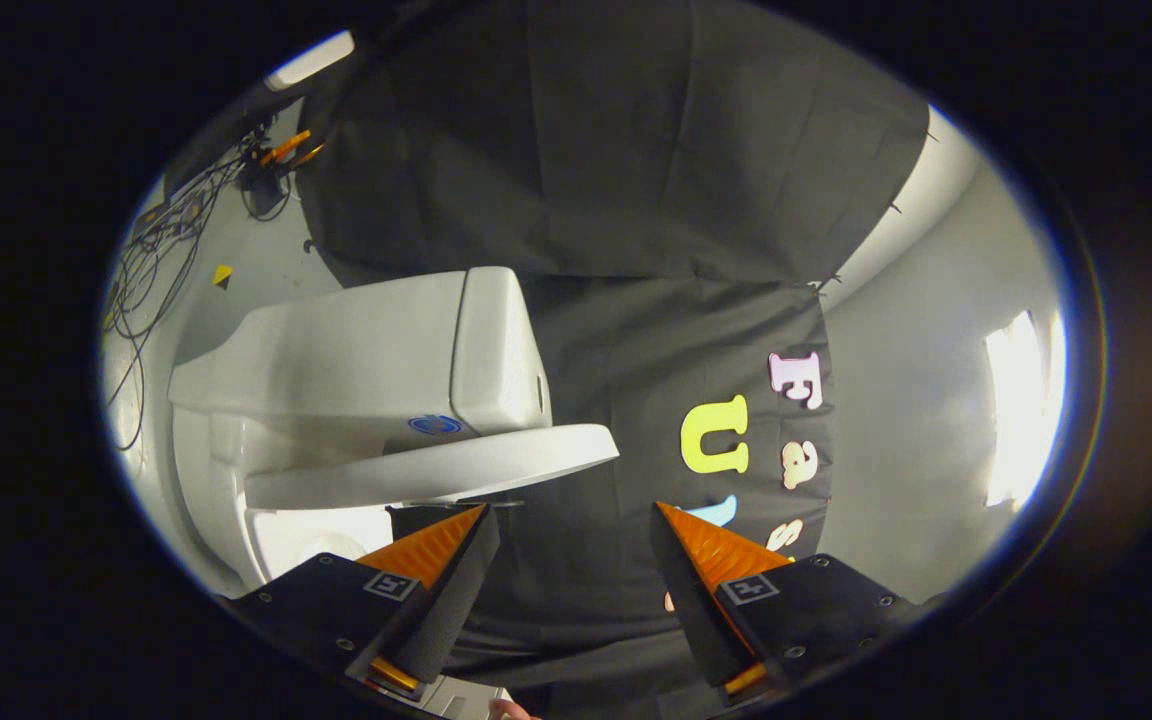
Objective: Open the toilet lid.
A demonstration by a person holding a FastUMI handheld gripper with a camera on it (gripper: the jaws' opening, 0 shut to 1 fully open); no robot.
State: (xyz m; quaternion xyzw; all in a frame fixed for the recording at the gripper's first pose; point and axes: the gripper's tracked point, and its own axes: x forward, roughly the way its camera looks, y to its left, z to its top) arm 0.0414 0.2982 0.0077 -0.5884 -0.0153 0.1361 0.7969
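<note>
tongs (571, 525) gape wide, hold nothing | lid (436, 470) down on toilet (336, 350), front rim just ahead of one finger | likely stiff, smooth, hinged at tank (491, 345) | best lifted under front rim
</note>
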